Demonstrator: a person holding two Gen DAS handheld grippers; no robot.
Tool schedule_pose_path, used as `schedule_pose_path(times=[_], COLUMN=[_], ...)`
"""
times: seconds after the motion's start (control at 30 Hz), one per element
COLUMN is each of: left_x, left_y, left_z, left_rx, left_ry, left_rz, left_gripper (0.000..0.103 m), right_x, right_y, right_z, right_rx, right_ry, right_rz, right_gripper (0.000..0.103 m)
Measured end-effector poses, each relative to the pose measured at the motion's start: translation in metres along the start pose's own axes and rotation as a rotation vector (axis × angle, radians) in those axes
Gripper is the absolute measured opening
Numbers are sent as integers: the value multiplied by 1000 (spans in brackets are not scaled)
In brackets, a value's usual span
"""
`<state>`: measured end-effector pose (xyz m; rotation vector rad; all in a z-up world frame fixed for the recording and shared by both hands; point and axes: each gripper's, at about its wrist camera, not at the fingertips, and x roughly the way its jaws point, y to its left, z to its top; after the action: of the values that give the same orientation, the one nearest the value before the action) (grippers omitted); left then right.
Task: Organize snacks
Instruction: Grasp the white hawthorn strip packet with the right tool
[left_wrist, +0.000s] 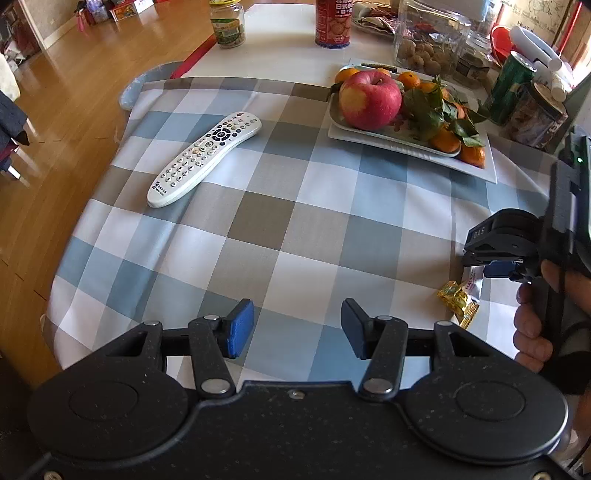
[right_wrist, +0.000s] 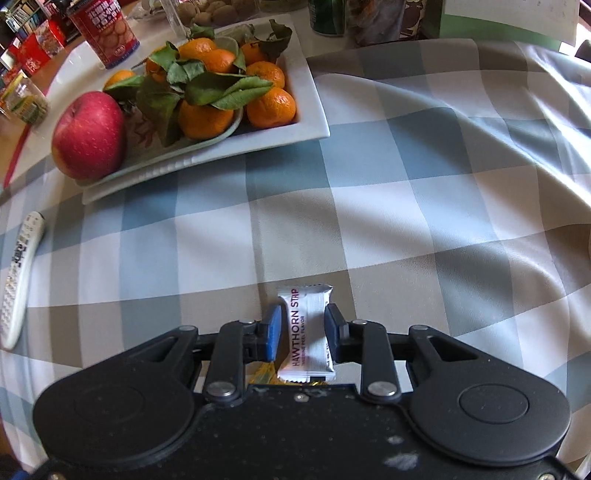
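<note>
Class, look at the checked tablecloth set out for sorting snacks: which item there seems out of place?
The long white remote control lies askew on the checked cloth, left of the white fruit tray. It is no snack.

I see remote (left_wrist: 205, 158) at 10 o'clock on checked cloth (left_wrist: 295, 229); green can (left_wrist: 511, 90), maybe soda, at 2.
</note>
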<state>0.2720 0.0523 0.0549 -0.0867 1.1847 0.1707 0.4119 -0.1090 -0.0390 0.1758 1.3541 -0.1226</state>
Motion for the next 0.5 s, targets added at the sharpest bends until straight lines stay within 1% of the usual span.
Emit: schedule_pose_path(times=[0.1,0.27,0.43,0.5], left_x=[0,1,9,11], left_y=[-3,-4,0,1], left_z=[-1,-2,0,0], left_rx=[7,-5,-35,-40], left_ry=[6,21,73,93], left_rz=[-9,-41,-63,-76], left_gripper=[59,58,58,58], right_x=[6,9,12,14], right_y=[-1,-4,-2,-1], right_z=[0,-1,-2,-2], right_rx=[7,16,14,2], right_ry=[18,36,49,48], right_rz=[-17,-16,-26,-34], right_gripper=[29,29,27,24])
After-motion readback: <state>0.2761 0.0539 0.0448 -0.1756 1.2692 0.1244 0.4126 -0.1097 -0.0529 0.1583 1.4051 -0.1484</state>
